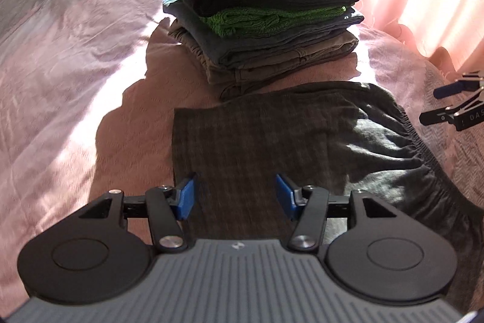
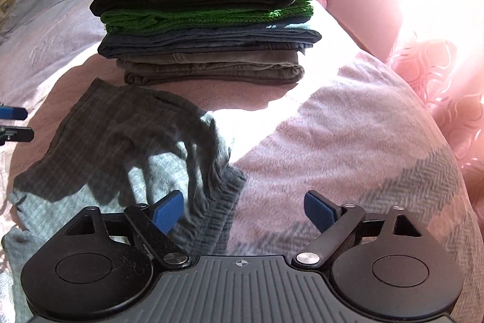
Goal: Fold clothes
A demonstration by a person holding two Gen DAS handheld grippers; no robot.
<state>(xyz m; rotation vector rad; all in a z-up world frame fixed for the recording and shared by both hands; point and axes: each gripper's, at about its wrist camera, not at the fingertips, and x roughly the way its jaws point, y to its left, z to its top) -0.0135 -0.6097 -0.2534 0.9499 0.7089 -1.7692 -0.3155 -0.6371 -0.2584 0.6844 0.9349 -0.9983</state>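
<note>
Dark grey checked fabric shorts with a gathered elastic waistband (image 1: 272, 141) lie partly folded on the pink quilted bed (image 1: 60, 80), just in front of the tall stack of folded clothes (image 1: 260, 20) (red knit on top, green knit mid-stack, khaki at the base). Left tongs (image 1: 235, 196) spread wide, holding nothing, hovering over the near flat end of the shorts. Right tongs (image 2: 243, 211) also wide open and empty, left pad over the waistband side, right pad over bare bedspread. Judgement: thin woven cloth, light, limp, no stiffness, so it will sag and drag if lifted by one point. The bunched elastic band is the thickest, least slippery grab; the flat hem corner near the left tongs is the other sensible pinch. Take both ends together. Room: open bed to the left of the shorts and to the right of the waistband, plenty for a sweep. Far edge of the shorts sits close to the stack base, touching or not I cannot tell. A push forward could nudge the stack, which looks top-heavy. Pink curtain (image 2: 438, 80) bounds the right side.
</note>
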